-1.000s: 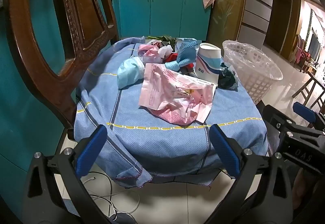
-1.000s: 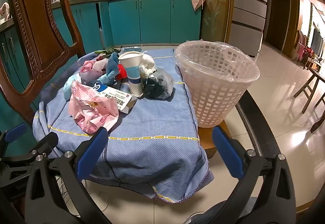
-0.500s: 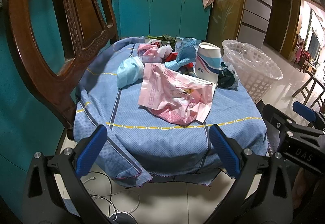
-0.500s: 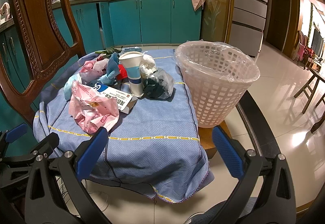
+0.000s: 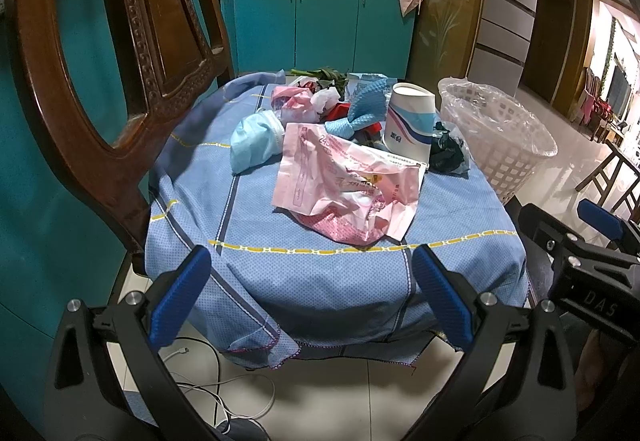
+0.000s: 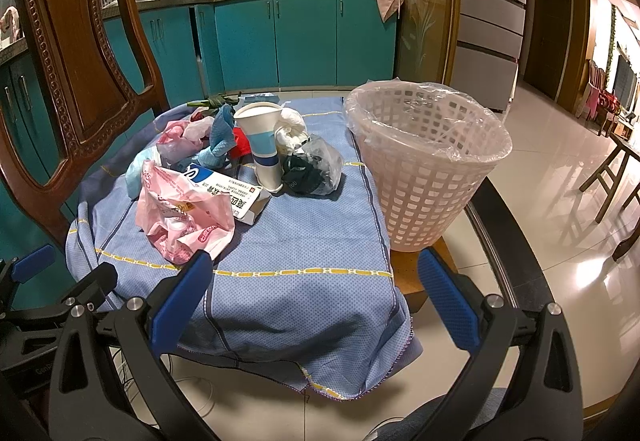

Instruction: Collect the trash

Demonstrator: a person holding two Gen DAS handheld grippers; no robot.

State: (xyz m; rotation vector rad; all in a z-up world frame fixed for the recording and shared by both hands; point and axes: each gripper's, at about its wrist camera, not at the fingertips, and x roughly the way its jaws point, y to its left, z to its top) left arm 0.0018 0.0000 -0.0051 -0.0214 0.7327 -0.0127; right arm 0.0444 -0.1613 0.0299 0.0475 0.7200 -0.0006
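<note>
A pile of trash lies on the blue tablecloth (image 5: pixel 320 265): a crumpled pink plastic bag (image 5: pixel 348 185) (image 6: pixel 184 217), a paper cup (image 5: pixel 410 123) (image 6: pixel 262 145), a light blue face mask (image 5: pixel 254 143), a blue rag (image 5: pixel 366 107), a white box (image 6: pixel 236 197) and a dark bag (image 6: pixel 314 171). A white lined basket (image 6: pixel 426 161) (image 5: pixel 496 129) stands at the table's right edge. My left gripper (image 5: pixel 312 297) is open and empty before the table's near edge. My right gripper (image 6: pixel 314 297) is open and empty, also at the near edge.
A carved wooden chair (image 5: pixel 120 81) stands at the table's left. Teal cabinets (image 6: pixel 300 41) line the back wall. White cables (image 5: pixel 224 389) lie on the tiled floor under the table. Wooden stools (image 6: pixel 616 177) stand at the far right.
</note>
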